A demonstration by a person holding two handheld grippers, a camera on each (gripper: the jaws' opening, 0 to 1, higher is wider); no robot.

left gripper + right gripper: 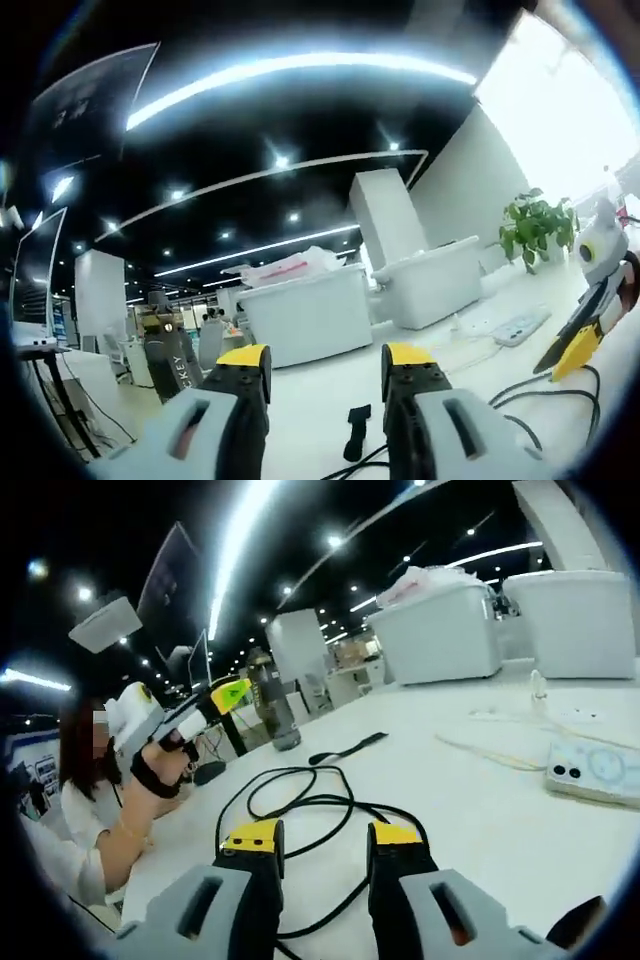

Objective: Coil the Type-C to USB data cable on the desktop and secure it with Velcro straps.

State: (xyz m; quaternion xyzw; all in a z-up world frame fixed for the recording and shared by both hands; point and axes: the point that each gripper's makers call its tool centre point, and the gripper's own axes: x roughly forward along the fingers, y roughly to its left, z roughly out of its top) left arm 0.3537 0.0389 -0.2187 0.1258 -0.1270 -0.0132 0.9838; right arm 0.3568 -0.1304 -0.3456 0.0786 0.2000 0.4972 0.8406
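Observation:
The black data cable [300, 804] lies in loose loops on the white desk [480, 830], just ahead of my right gripper [325, 845], which is open and holds nothing. A black Velcro strap [349, 747] lies flat beyond the loops. My left gripper [327, 375] is open and empty, raised above the desk. The Velcro strap [356, 431] shows low between its jaws, and part of the cable [520, 393] runs at the lower right. The right gripper [572, 355] appears at the right edge, above the cable. A hand holds the left gripper [228, 693] up at the left.
A phone in a pale case [594, 771] and a thin white cord [490, 750] lie on the desk to the right. A white power strip [520, 326] lies farther out. A dark bottle [275, 716] stands near the desk's far edge. A person sits at the left.

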